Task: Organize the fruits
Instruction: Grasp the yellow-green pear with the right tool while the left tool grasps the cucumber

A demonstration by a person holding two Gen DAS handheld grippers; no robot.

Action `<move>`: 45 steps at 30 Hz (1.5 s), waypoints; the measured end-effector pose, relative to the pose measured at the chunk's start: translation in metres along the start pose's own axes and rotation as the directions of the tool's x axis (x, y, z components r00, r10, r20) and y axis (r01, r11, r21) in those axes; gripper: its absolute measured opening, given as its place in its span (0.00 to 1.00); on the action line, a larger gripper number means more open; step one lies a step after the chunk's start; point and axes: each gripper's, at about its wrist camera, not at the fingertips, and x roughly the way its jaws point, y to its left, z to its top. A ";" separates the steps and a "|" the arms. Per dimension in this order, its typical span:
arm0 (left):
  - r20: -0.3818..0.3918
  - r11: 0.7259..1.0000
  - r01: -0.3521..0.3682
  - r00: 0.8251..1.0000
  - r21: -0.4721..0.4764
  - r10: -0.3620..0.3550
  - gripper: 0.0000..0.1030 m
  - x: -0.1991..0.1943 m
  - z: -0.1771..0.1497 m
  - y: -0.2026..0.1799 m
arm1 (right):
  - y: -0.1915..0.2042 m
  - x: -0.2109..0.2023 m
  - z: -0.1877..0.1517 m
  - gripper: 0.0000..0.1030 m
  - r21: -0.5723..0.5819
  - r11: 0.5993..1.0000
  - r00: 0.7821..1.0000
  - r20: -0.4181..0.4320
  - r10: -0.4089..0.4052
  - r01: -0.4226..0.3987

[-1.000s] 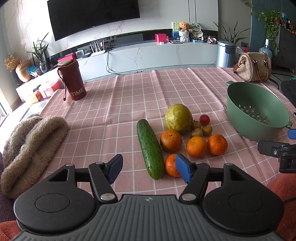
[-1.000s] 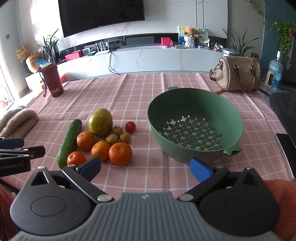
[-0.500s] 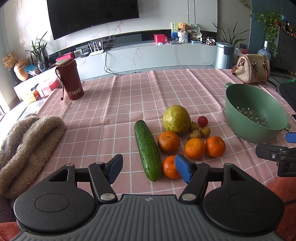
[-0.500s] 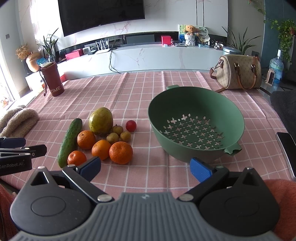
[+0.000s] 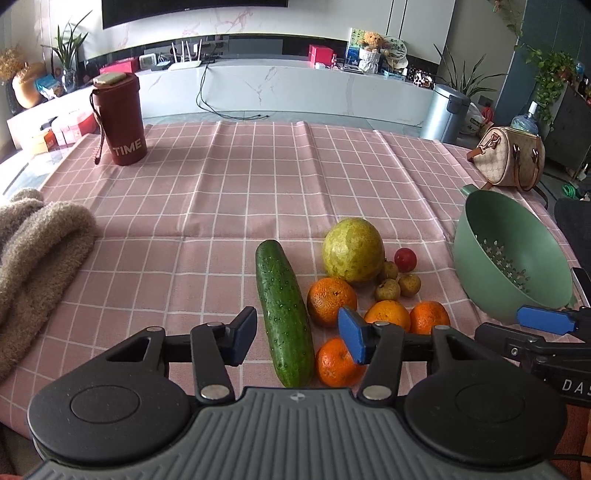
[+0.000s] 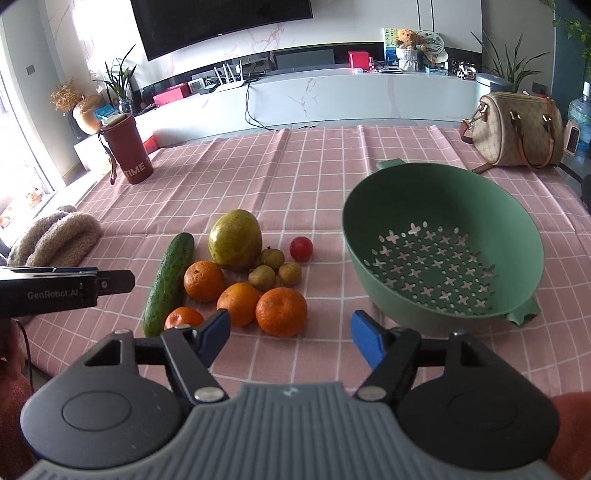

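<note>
Orange fruit (image 6: 281, 311) crowds the cucumber (image 5: 284, 311) on the tabletop (image 5: 229, 206), left of the empty colander (image 6: 441, 245). Both left tongs (image 5: 297, 334) and right tongs (image 6: 291, 331) gape wide, empty. Nudging one round fruit could send its neighbours rolling off the near edge.

Black left tongs (image 5: 297, 334), blue pads, silver screws, ribbed grey housing, red sleeves

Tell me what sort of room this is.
Most likely a home living room: a wall-mounted TV above a long marble media console, houseplants, and a handbag on the cloth-covered table.
</note>
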 end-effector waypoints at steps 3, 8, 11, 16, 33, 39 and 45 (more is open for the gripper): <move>-0.035 0.998 0.018 0.999 -0.067 -0.020 0.59 0.018 0.008 0.012 | 0.008 0.014 0.011 0.62 -0.028 0.999 1.000 0.007 0.023 -0.022; -0.082 0.984 0.042 0.995 -0.172 -0.057 0.59 0.048 0.019 0.031 | 0.018 0.043 0.026 0.58 -0.081 0.996 0.999 0.023 0.045 -0.043; -0.106 0.975 0.043 0.992 -0.217 -0.067 0.59 0.065 0.024 0.040 | 0.022 0.062 0.036 0.58 -0.090 0.995 0.999 0.027 0.039 -0.037; -0.125 0.966 0.055 0.988 -0.251 -0.089 0.58 0.082 0.025 0.046 | 0.028 0.091 0.053 0.58 -0.081 0.995 0.998 -0.001 0.065 -0.065; -0.140 0.961 0.107 0.979 -0.256 -0.146 0.43 0.102 0.026 0.050 | 0.026 0.144 0.064 0.66 -0.040 0.980 0.980 -0.026 0.195 -0.196; -0.150 0.959 0.121 0.975 -0.255 -0.163 0.43 0.104 0.027 0.052 | 0.021 0.153 0.065 0.61 0.022 0.966 0.965 -0.053 0.258 -0.257; -0.136 0.956 0.129 0.976 -0.262 -0.169 0.42 0.103 0.026 0.054 | 0.023 0.152 0.063 0.56 0.024 0.961 0.960 -0.051 0.275 -0.274</move>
